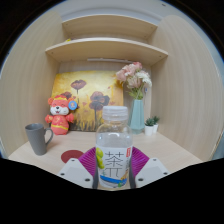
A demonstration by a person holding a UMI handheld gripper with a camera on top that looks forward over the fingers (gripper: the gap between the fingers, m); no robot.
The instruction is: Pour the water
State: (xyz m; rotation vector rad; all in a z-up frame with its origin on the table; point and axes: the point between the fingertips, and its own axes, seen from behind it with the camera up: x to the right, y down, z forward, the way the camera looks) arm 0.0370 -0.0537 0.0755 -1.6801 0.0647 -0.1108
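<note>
1. The tool [113, 168] has the water bottle [115, 145] pinched between its pads, upright, cap on top, held over the counter [170, 148].
2. The grey mug [38, 137] sits on the counter off to the tool's left and farther back, just in front of the teddy bear [61, 115].
3. So the pour probably means swinging left and tipping the bottle's long axis toward the mug.

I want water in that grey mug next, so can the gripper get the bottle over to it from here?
Probably yes. The bottle sits between the fingers, and the table between it and the grey mug looks free; only a red coaster lies there.
</note>
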